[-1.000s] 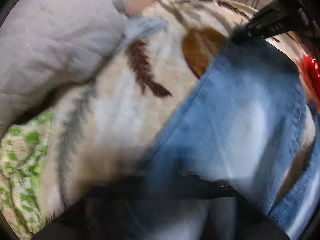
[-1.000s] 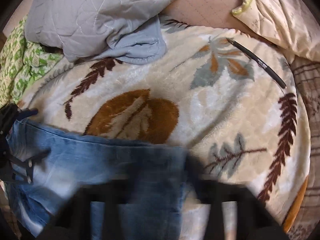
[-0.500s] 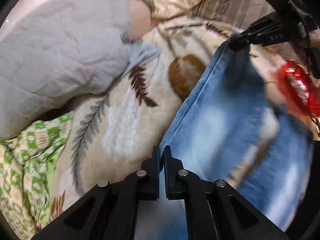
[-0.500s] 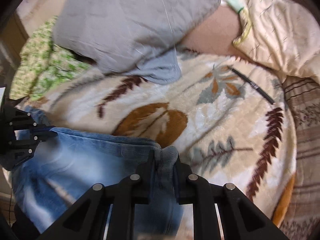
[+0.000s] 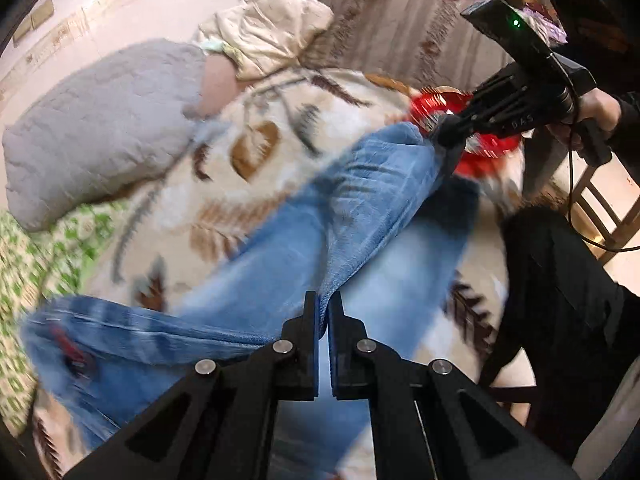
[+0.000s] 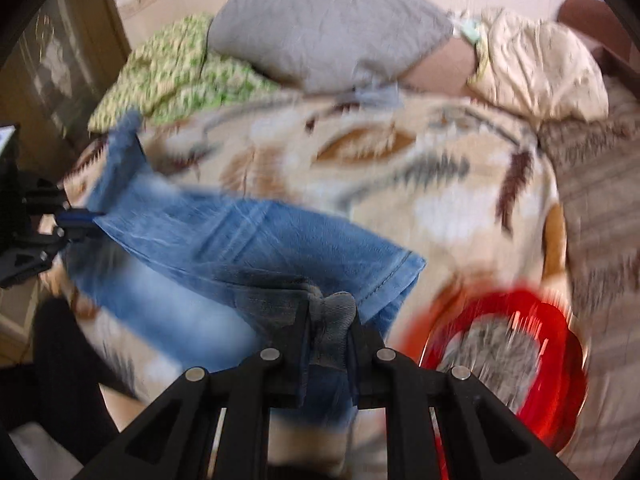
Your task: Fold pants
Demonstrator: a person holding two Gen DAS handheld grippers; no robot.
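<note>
Blue jeans hang stretched between my two grippers above a leaf-patterned blanket. My left gripper is shut on one edge of the denim. My right gripper is shut on a bunched grey-blue corner of the jeans. The right gripper shows at the upper right of the left wrist view with a hand behind it. At the left edge of the right wrist view the left gripper pinches the denim. Part of the jeans trails down onto the blanket.
A grey quilted pillow and a green-patterned cloth lie at the far side of the bed. A cream pillow sits far right. A red round basket stands near the right gripper. A person's dark leg is beside a wooden chair.
Both grippers have risen and pulled back from the bed, lifting the jeans off the blanket. The red basket has come into the right wrist view.
</note>
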